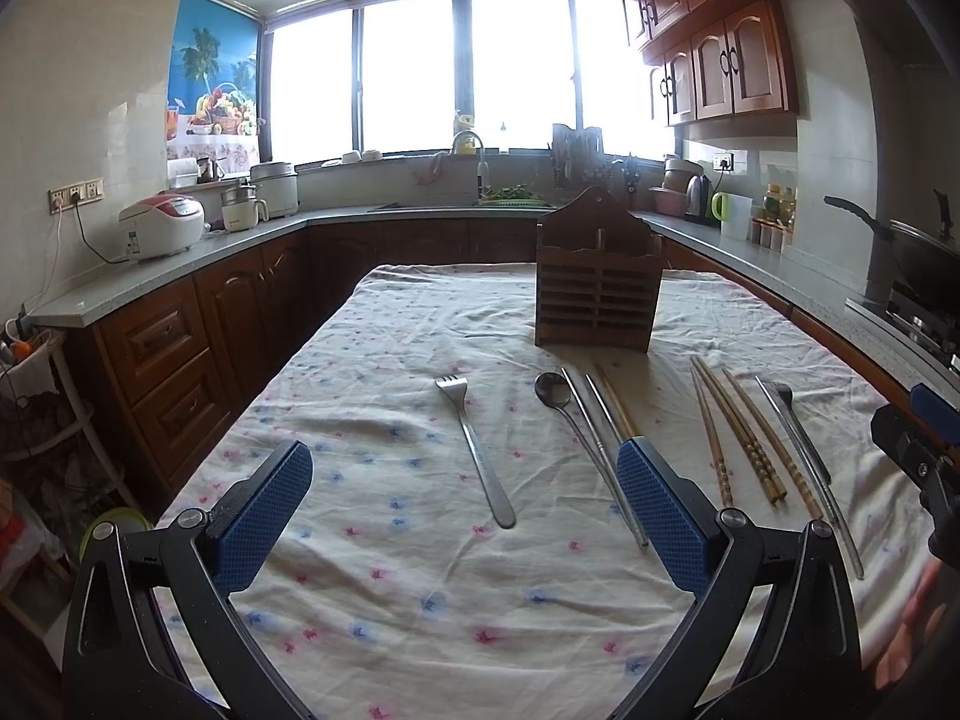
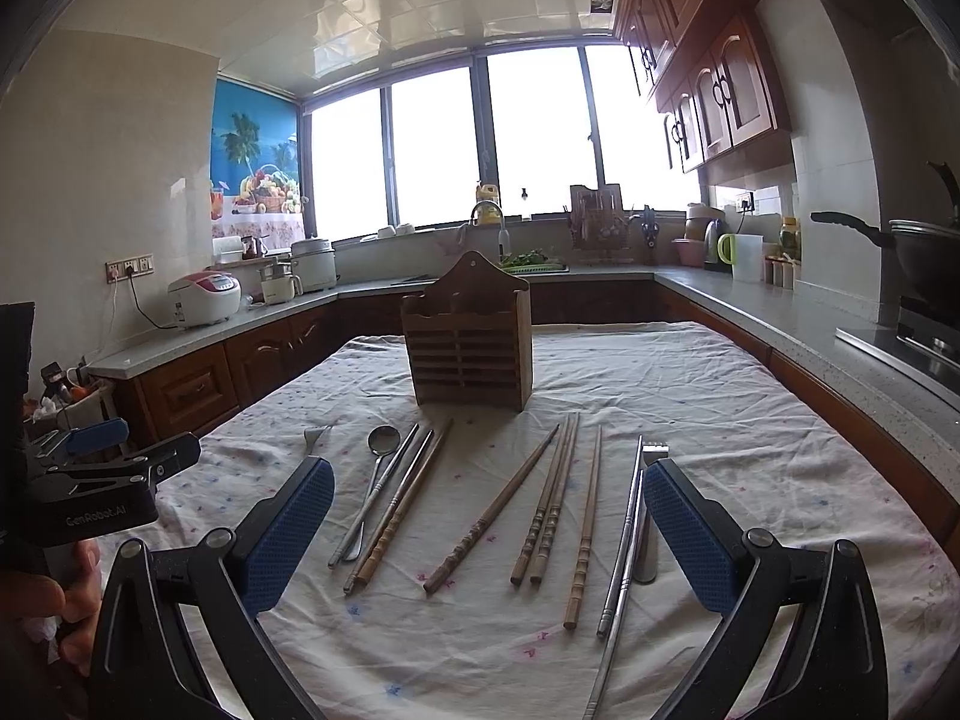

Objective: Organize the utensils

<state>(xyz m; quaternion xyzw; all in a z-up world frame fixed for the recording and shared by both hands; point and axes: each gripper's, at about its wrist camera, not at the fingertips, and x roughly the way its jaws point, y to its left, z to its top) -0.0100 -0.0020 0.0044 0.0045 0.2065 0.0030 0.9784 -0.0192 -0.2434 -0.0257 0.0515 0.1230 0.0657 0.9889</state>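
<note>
Both the left gripper [image 1: 465,516] and right gripper [image 2: 489,531] hover wide, empty; thin chopsticks [image 2: 543,516] mid-table risk rolling away from the holder [image 2: 468,354].

holder [image 2: 468,348] behind utensil row | fork [image 1: 477,450] leftmost | chopsticks [image 2: 549,516] right

Overexposed bay window [image 1: 462,72], wooden wall cabinets [image 1: 714,54], grey U-shaped counter [image 1: 180,264], possibly tiled ceiling [image 2: 420,6]
</note>
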